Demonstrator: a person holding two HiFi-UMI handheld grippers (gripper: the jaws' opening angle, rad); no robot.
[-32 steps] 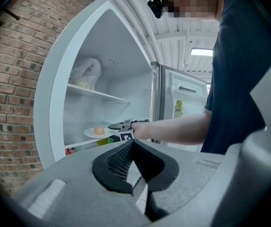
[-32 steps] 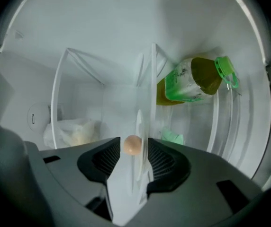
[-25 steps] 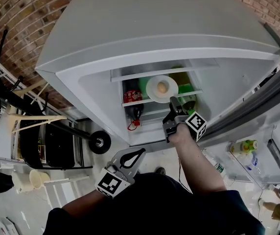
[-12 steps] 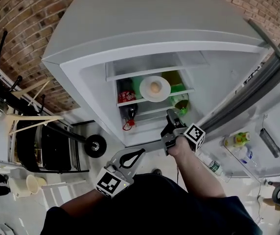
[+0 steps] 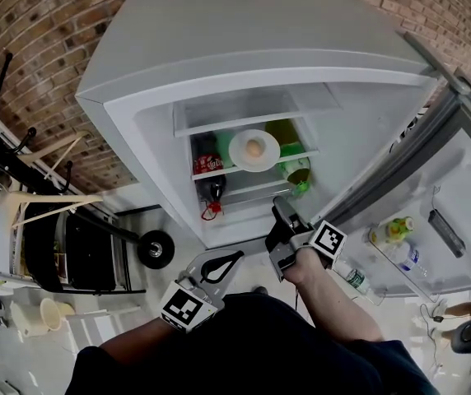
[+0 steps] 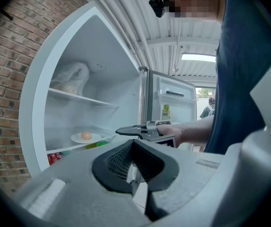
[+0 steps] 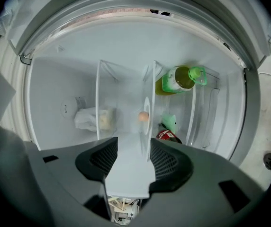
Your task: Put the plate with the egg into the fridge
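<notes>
The fingers of your right gripper [image 7: 128, 161] are released, with nothing between them, and point into the open fridge [image 5: 244, 31] from just outside it. The fingers of your left gripper [image 6: 134, 170] are clenched on nothing, lower and near your body. The plate [image 5: 240, 156] sits on a fridge shelf [image 5: 223, 174], the egg [image 5: 254, 147] on it, between a red-labelled bottle [image 5: 208, 164] and a green bottle [image 5: 296, 171].

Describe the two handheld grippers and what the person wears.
The left gripper and right gripper each have a grey moulded body, black ribbed pads lining the jaws, and a white cube with black square markers. No cables show. The person wears a dark navy short-sleeved top.
</notes>
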